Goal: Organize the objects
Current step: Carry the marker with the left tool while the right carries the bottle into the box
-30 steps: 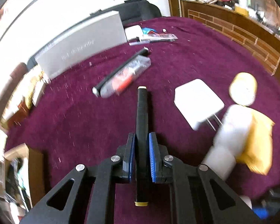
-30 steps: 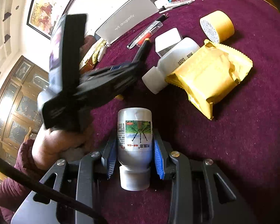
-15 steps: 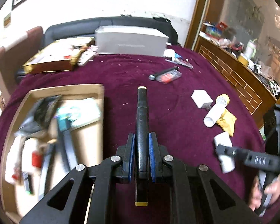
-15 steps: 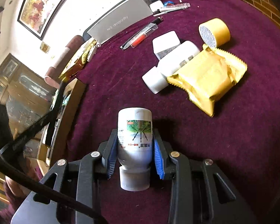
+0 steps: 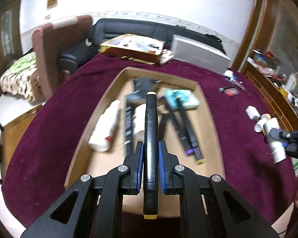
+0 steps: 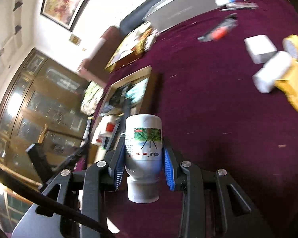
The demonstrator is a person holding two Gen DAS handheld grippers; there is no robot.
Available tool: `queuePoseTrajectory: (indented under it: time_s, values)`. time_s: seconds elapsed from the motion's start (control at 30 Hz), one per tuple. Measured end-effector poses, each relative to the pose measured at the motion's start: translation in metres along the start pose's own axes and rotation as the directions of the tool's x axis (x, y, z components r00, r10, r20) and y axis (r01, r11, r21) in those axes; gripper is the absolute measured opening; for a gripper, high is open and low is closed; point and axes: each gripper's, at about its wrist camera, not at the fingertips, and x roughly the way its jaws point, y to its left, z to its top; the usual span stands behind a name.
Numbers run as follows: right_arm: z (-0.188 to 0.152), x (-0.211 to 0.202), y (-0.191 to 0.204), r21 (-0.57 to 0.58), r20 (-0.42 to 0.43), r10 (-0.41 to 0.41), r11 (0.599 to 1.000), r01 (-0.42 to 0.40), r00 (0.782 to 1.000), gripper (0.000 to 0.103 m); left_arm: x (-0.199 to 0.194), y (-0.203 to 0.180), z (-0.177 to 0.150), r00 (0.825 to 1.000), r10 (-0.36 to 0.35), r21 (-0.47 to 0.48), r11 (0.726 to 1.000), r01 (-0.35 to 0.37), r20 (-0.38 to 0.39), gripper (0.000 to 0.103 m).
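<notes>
Left gripper (image 5: 151,163) pinching a black marker (image 5: 151,138), held above the cardboard tray (image 5: 205,107) near the tabletop's left edge. Right gripper (image 6: 144,163) clamped on a white bottle (image 6: 143,144), over the maroon tablecloth (image 6: 218,119) beside the tray's right rim.

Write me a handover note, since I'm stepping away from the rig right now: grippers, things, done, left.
Left gripper: shut on a black marker with yellow end caps, above the shallow cardboard tray.
Right gripper: shut on a white plastic bottle with a green label, over the maroon tablecloth.
Done: markers and bottles already lie in the tray.
Left: both held items, plus the white bottle, yellow packet, tape roll and white box.
</notes>
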Motion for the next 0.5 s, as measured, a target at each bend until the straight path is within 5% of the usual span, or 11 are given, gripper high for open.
queuePoseTrajectory:
  time_s: [0.2,0.5]
  values:
    - [-0.008,0.058,0.048,-0.046,-0.095,0.012,0.999,-0.016,0.995,0.033,0.011,0.021,-0.015,0.999,0.037,-0.007,0.999,-0.037,-0.032,0.012]
    - [-0.024,0.128,0.087,-0.140,-0.176,-0.091,0.988,0.067,0.980,0.033,0.019,0.037,-0.023,0.999,0.006,-0.011,1.000,-0.006,-0.045,0.012]
